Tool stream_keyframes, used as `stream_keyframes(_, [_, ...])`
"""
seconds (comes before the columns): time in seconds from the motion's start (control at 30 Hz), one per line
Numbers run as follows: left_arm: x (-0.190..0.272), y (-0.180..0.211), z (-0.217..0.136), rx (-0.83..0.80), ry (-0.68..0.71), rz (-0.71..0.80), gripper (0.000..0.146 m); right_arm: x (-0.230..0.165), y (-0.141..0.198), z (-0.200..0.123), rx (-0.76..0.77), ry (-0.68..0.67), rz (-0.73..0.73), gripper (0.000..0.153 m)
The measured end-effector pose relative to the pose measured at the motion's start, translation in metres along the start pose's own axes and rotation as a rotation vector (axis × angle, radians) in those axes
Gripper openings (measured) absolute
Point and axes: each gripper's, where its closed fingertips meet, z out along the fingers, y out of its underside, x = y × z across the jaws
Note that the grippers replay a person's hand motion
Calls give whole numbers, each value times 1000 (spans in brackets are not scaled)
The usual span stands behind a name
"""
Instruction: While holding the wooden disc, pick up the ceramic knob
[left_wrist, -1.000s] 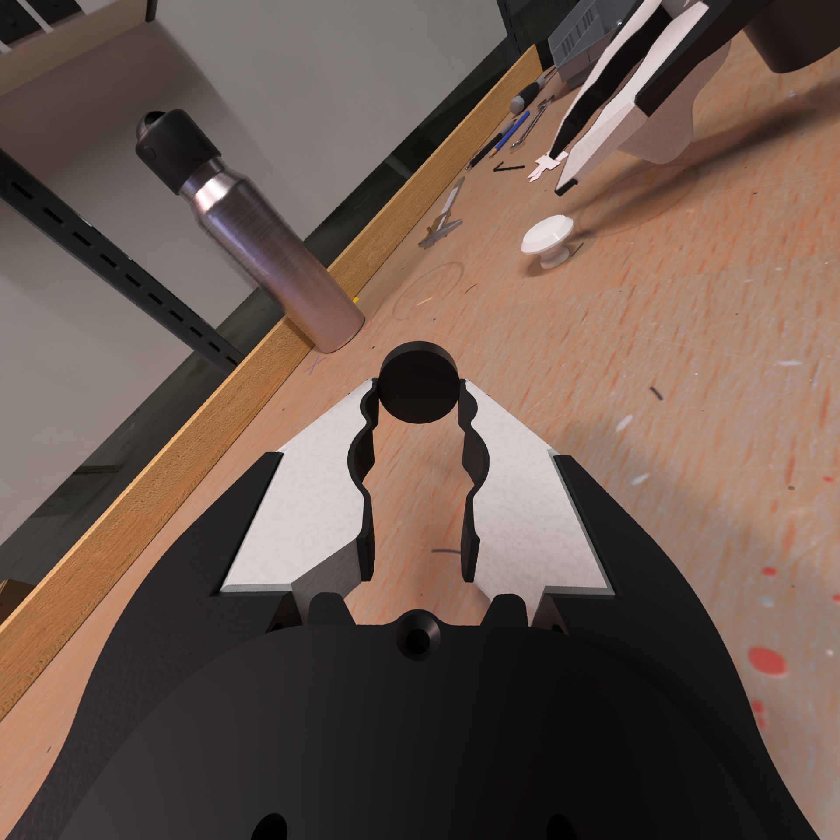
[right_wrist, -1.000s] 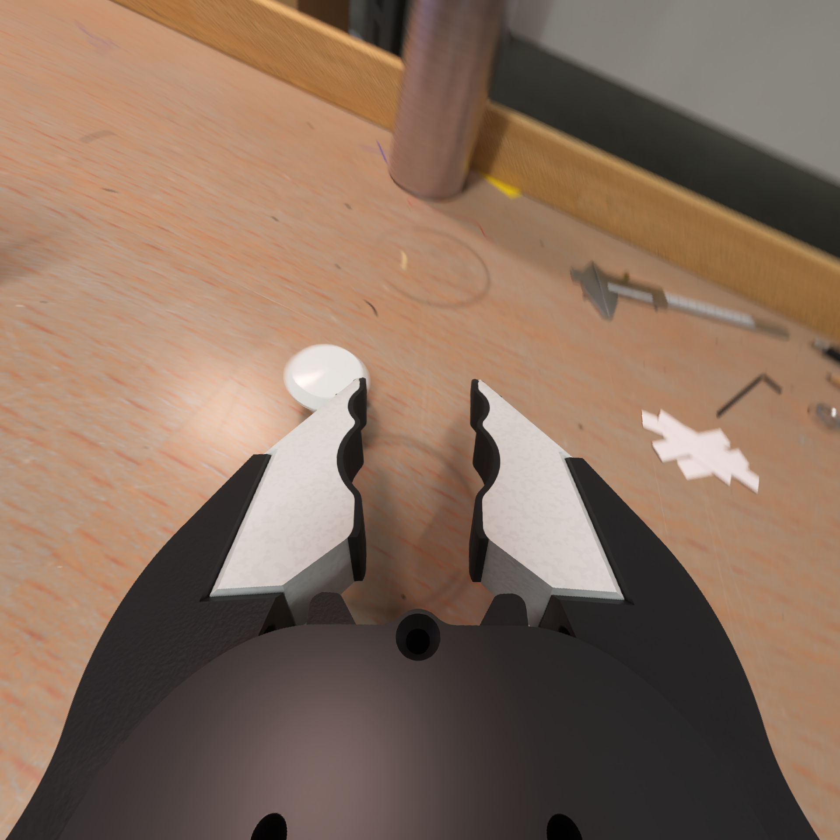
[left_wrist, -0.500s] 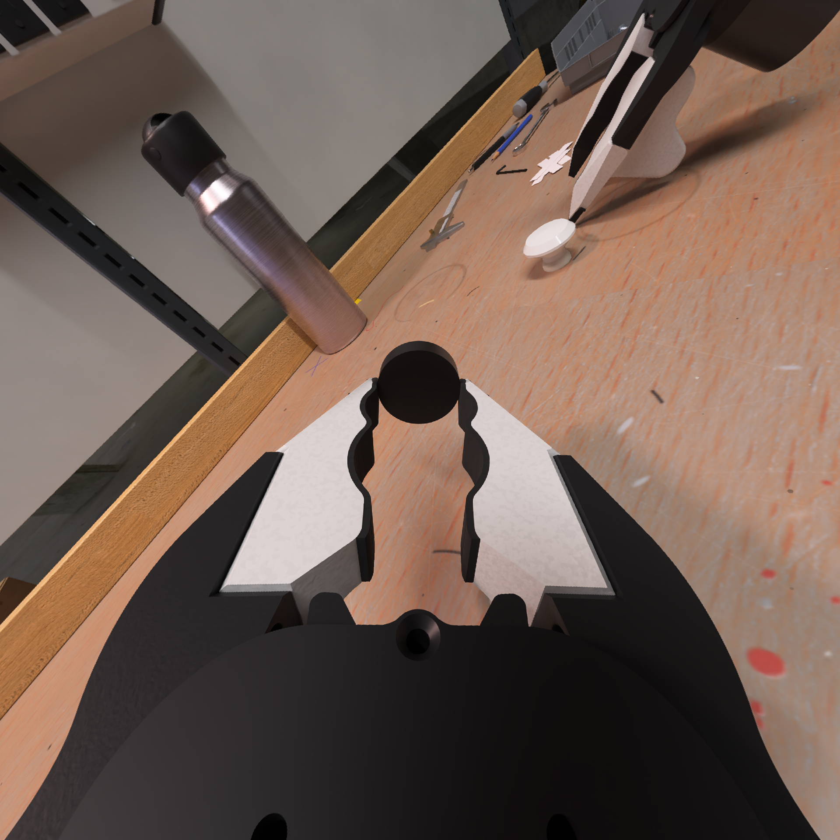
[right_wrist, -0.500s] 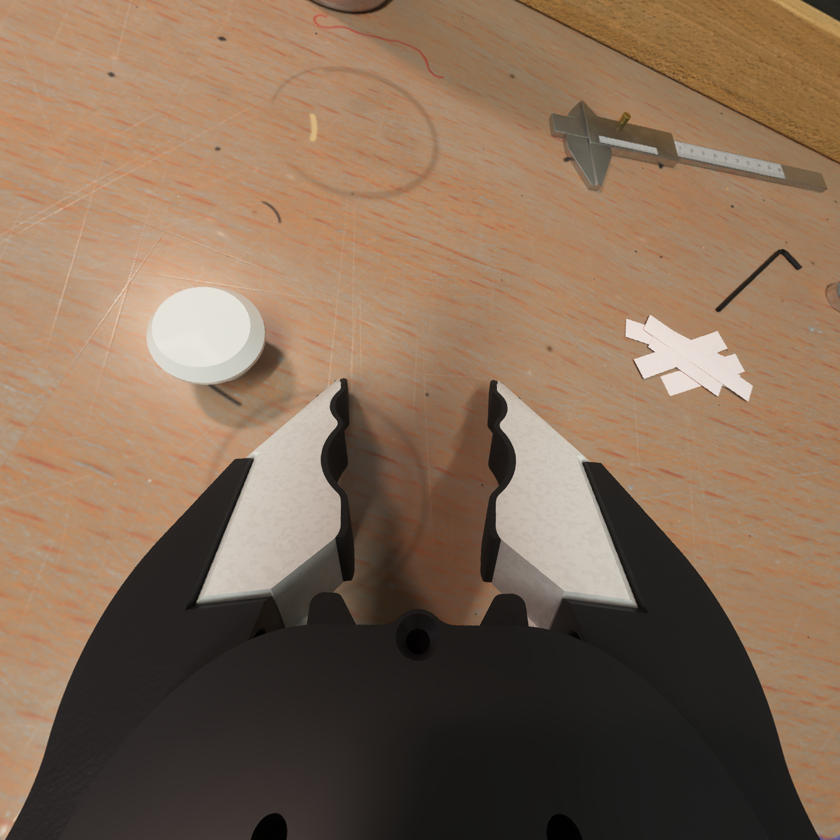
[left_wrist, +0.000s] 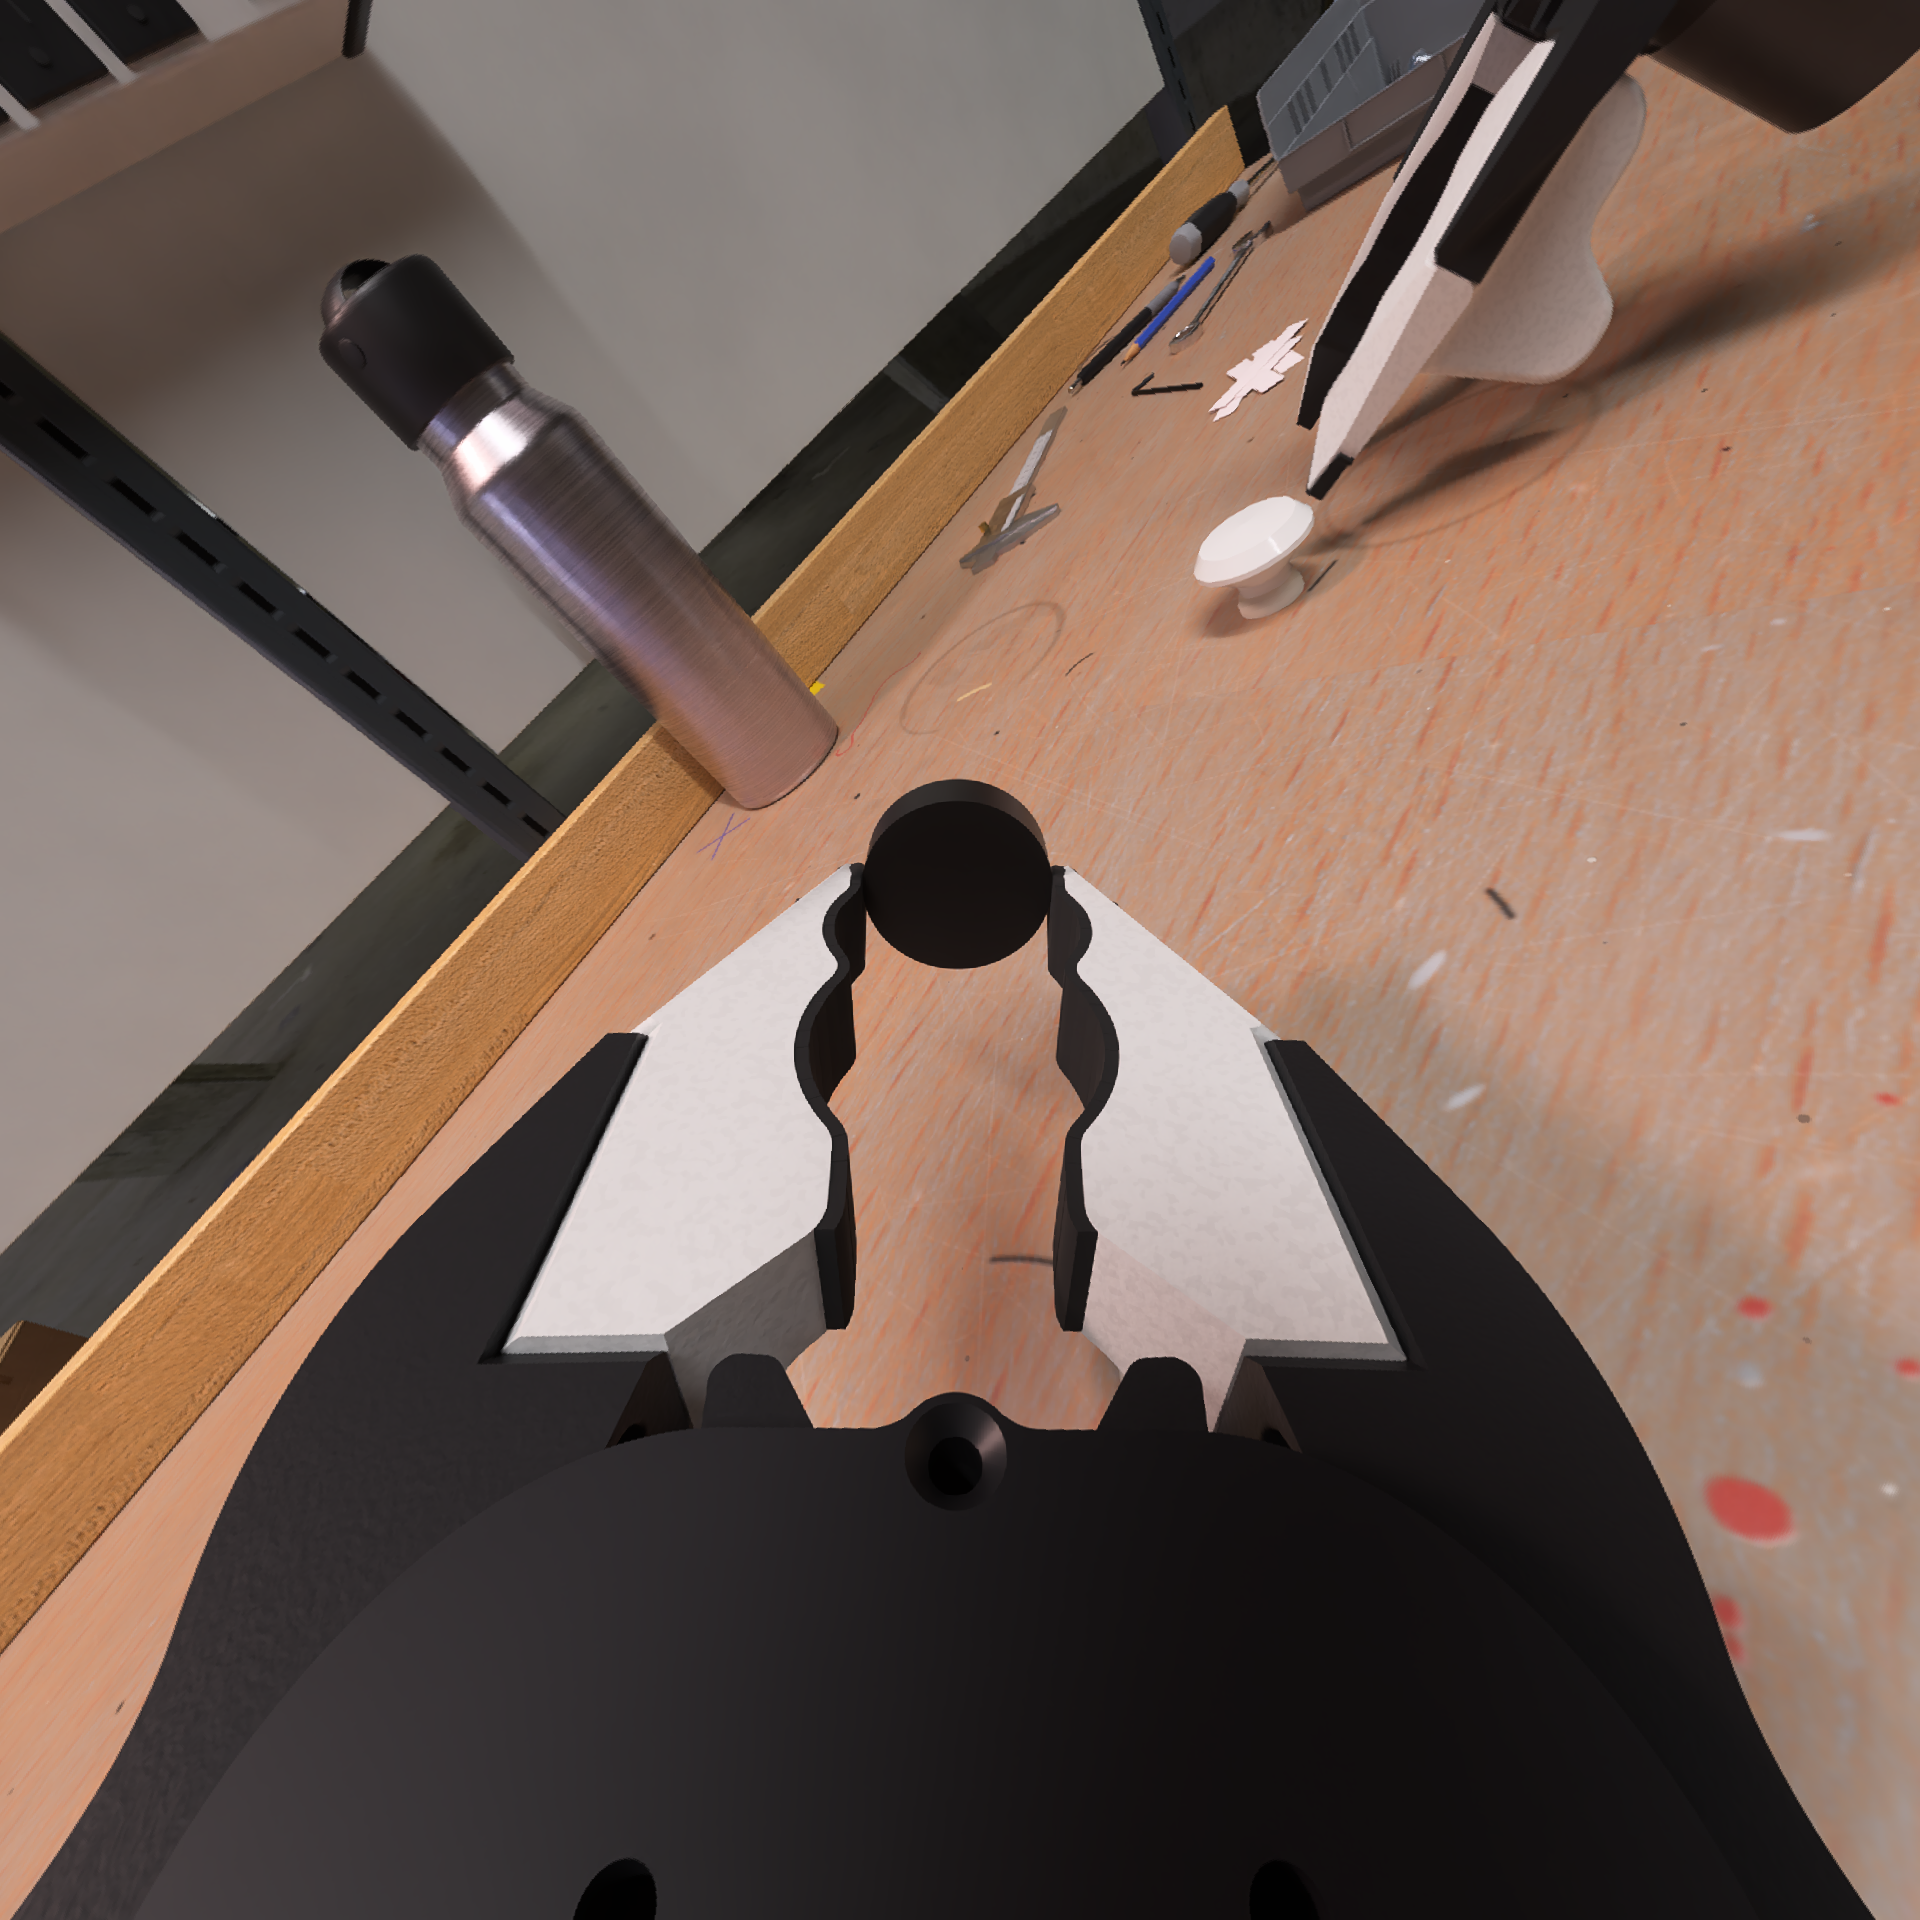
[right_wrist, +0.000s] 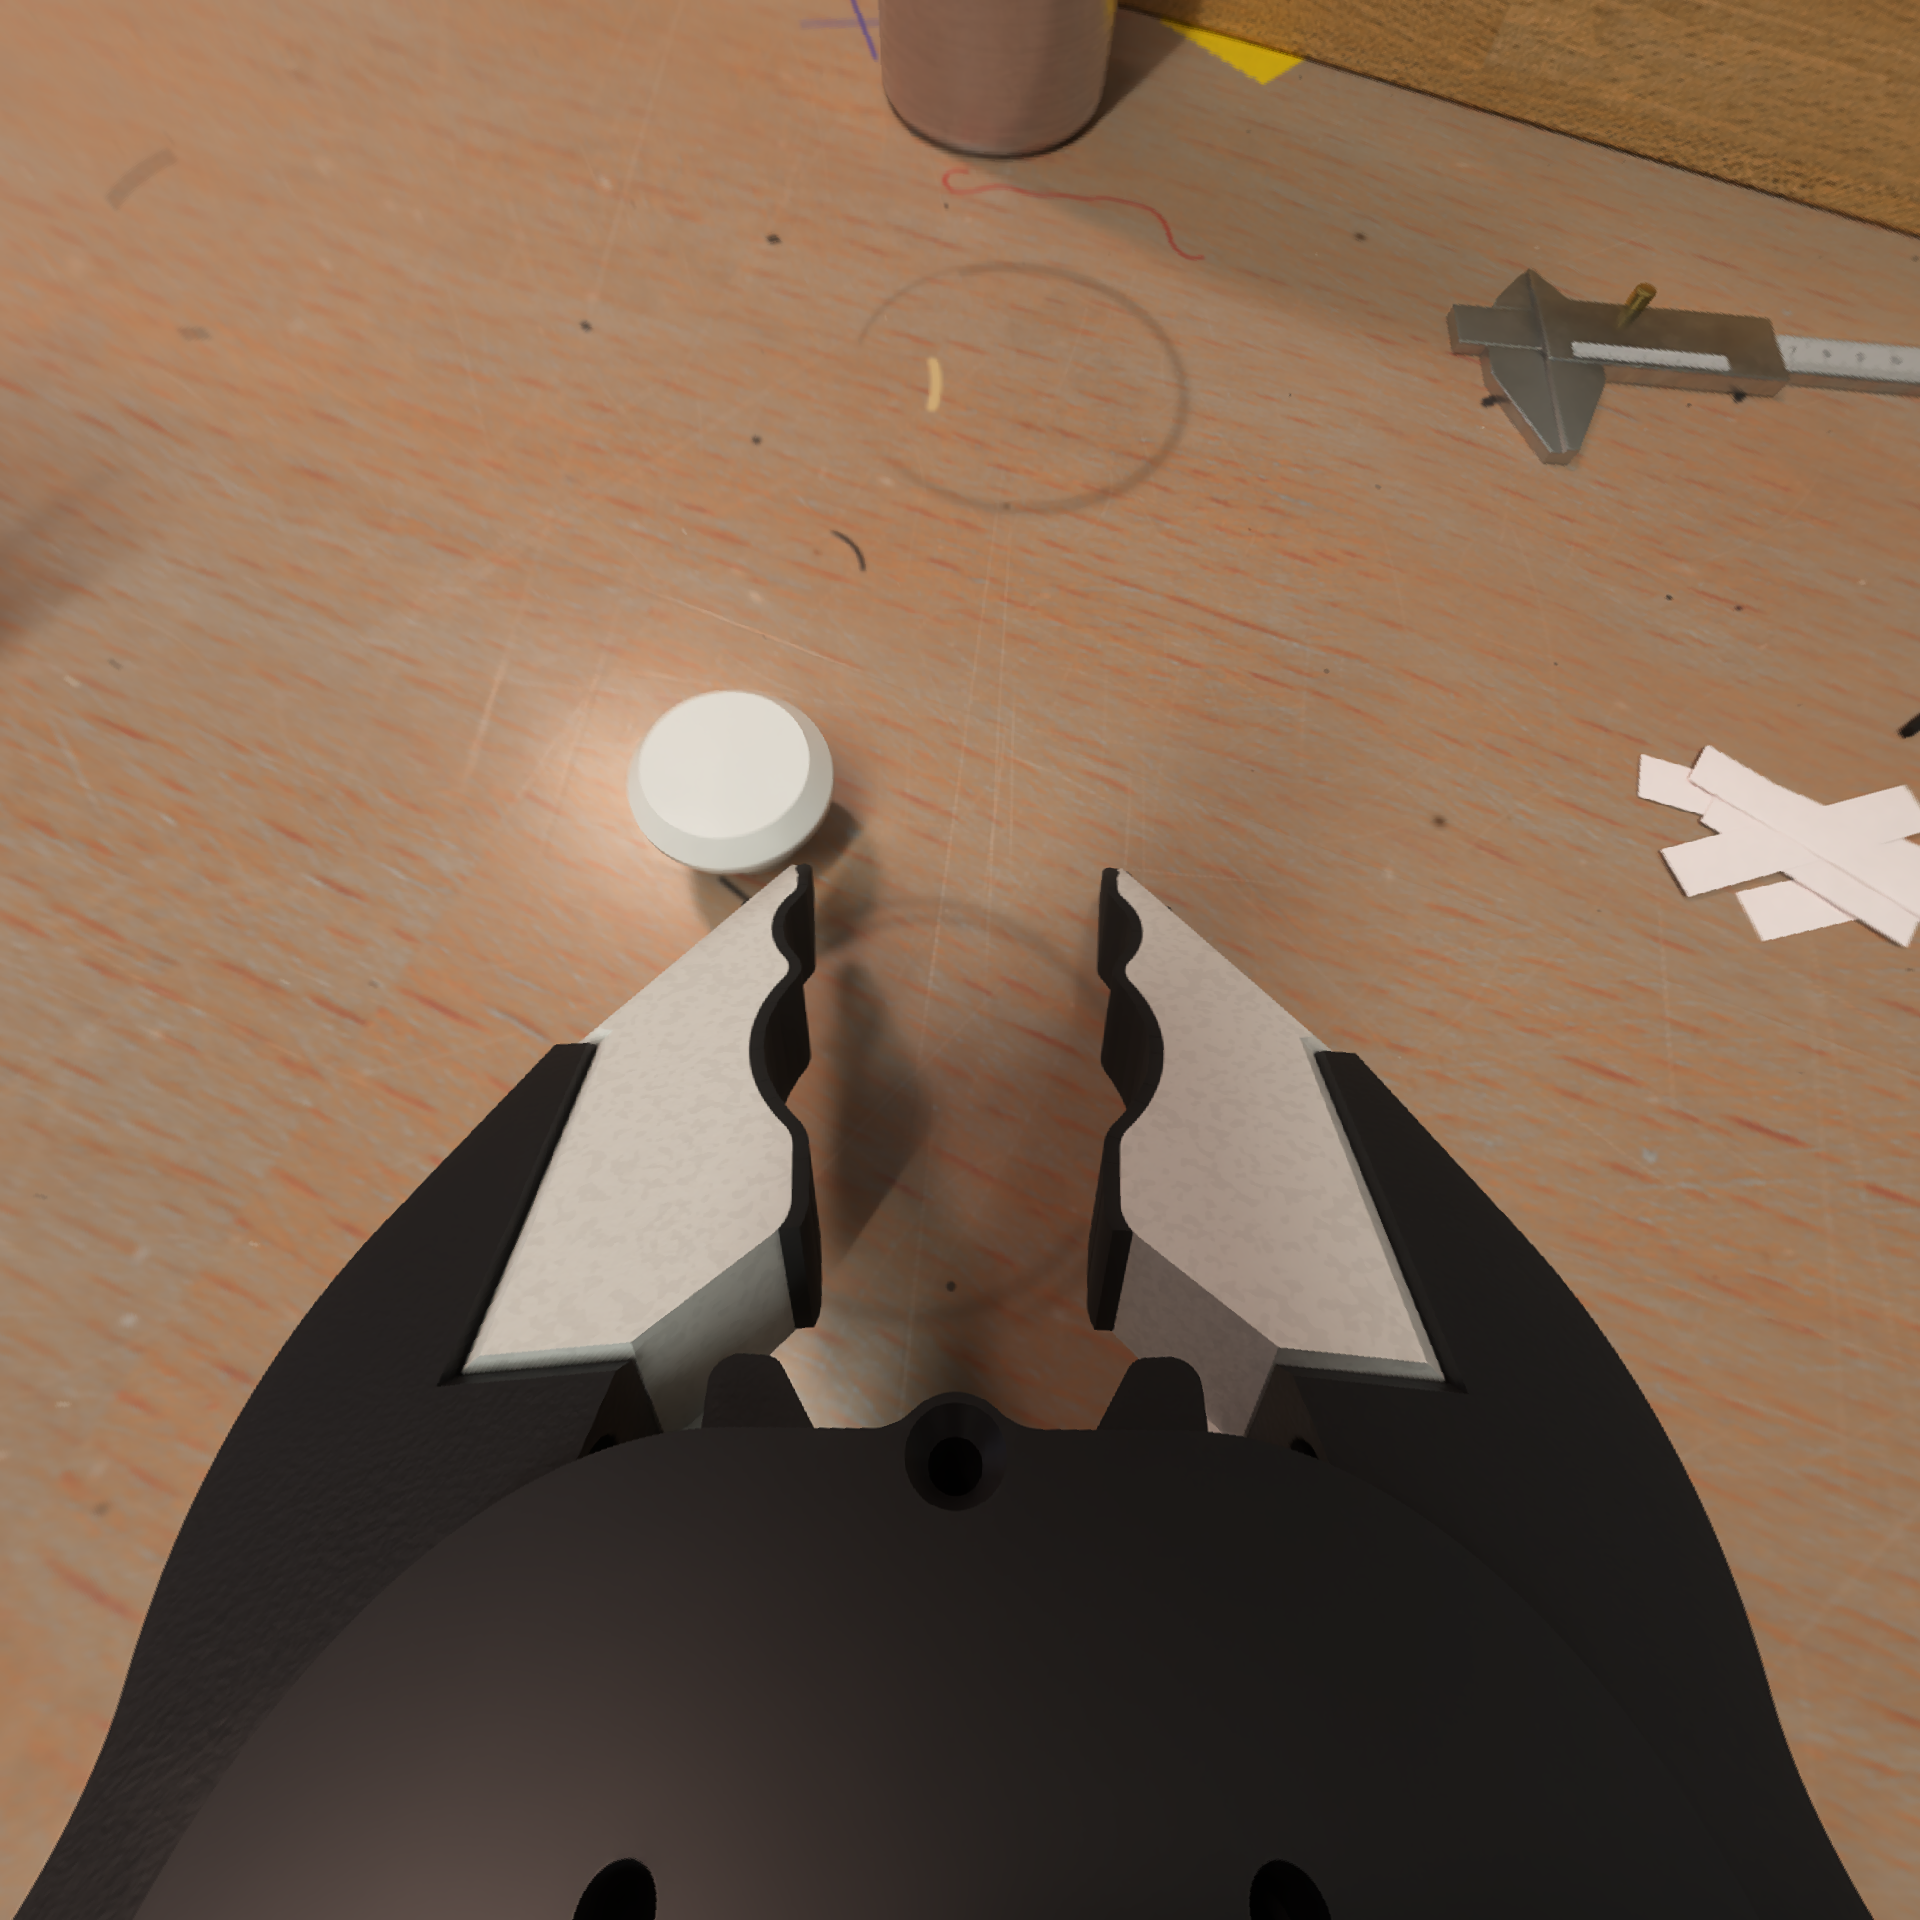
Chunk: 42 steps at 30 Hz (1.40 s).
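My left gripper (left_wrist: 956, 883) is shut on a dark wooden disc (left_wrist: 956, 875), held by its edges between the fingertips above the bench. The white ceramic knob (right_wrist: 730, 781) stands on the bench, just beyond and left of my right gripper's left fingertip. It also shows in the left wrist view (left_wrist: 1252, 551). My right gripper (right_wrist: 956, 888) is open and empty, pointing down at the bench with the knob outside its gap. In the left wrist view that gripper (left_wrist: 1325, 473) hangs just right of the knob.
A metal bottle (left_wrist: 613, 561) with a black cap stands by the bench's raised wooden edge (left_wrist: 416, 1049); its base shows in the right wrist view (right_wrist: 992, 73). A caliper (right_wrist: 1600, 353), white paper strips (right_wrist: 1787, 857), pens and a screwdriver (left_wrist: 1184, 281) lie farther right.
My right gripper has shifted so the knob now lies close to its left fingertip, nearer the centre. Its jaws have narrowed a little. The left gripper still holds the disc, unmoved.
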Motion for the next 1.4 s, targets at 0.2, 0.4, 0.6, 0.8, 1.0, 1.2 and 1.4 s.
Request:
stream_keyframes(0.2, [1,1,1,-5,7,6,35,-9,10,11,-52,-67,-47,67])
stream_keyframes(0.4, [1,2,1,-9,7,8,35,-42,5,10,-34,-269,-86,55])
stream_keyframes(0.6, [2,2,1,-10,12,11,35,-12,1,14,3,-97,-161,57])
stream_keyframes(0.8, [3,3,2,-14,15,16,35,-34,-4,19,-13,-207,-78,57])
stream_keyframes(1.0, [4,3,3,-18,18,21,35,-46,-7,27,-39,-63,-129,61])
stream_keyframes(1.2, [4,3,4,-19,19,24,35,-46,-6,29,-67,-77,-56,53])
stream_keyframes(1.4, [4,3,4,-19,18,25,35,-45,-6,30,-66,-95,-41,44])
